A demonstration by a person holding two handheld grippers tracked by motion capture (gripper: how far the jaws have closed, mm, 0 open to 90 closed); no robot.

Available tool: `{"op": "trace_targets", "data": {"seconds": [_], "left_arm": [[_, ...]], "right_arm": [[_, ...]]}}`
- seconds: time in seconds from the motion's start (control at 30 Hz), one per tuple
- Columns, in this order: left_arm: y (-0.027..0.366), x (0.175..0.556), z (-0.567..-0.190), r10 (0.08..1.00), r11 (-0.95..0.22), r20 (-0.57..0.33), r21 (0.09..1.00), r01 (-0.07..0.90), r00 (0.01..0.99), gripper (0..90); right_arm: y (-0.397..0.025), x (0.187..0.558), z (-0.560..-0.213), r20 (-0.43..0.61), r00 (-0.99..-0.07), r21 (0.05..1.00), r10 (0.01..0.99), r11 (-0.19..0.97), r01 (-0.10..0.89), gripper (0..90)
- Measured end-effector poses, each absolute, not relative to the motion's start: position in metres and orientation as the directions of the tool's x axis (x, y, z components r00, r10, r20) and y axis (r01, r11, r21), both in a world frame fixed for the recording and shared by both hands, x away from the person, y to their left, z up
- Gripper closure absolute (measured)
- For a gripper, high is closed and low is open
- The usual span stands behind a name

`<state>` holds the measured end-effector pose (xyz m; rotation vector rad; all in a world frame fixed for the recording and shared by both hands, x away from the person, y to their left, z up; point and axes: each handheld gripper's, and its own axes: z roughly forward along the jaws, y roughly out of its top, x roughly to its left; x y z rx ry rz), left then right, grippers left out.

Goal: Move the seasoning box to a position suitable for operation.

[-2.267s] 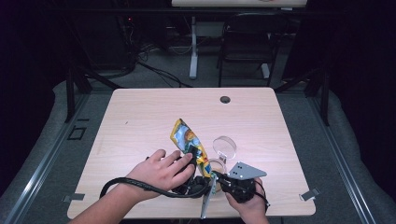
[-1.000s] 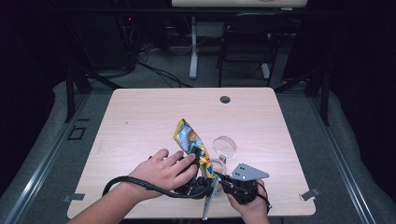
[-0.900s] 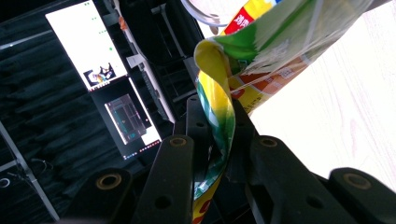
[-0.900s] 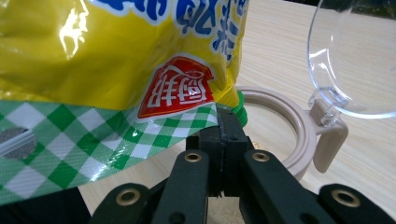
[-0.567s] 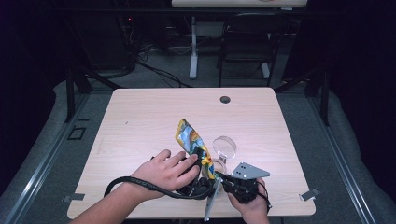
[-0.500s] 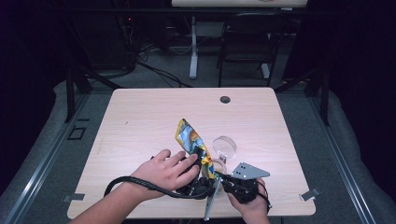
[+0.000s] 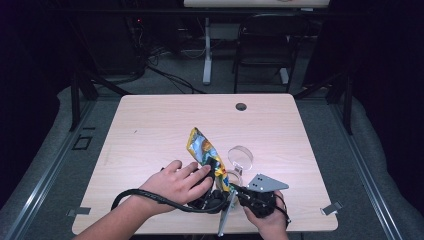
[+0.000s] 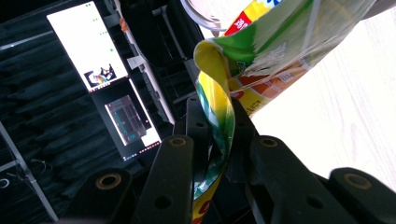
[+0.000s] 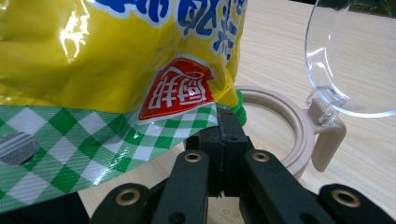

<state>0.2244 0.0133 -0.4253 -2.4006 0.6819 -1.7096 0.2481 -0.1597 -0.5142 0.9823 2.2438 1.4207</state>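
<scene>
The snack bag, yellow with blue print and a green-checked bottom seam, stood tilted toward eleven o'clock above the near table edge. Both grippers pinched its lower end, the left gripper and the right gripper.

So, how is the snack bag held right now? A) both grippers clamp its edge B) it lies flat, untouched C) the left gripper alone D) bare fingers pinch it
A: the left gripper and right gripper each have jaws shut on the snack bag.
</scene>
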Motion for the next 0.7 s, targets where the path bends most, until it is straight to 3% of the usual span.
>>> {"op": "trace_targets", "data": {"seconds": [0.7], "left_arm": [[0.0159,0.2270,-0.4213,-0.419,-0.895,0.868,-0.346,-0.281,0.265,82.8]], "right_arm": [[-0.1596,0.2465,-0.5112,0.095,-0.728,0.889,0.679,0.271,0.370,90.0]]}}
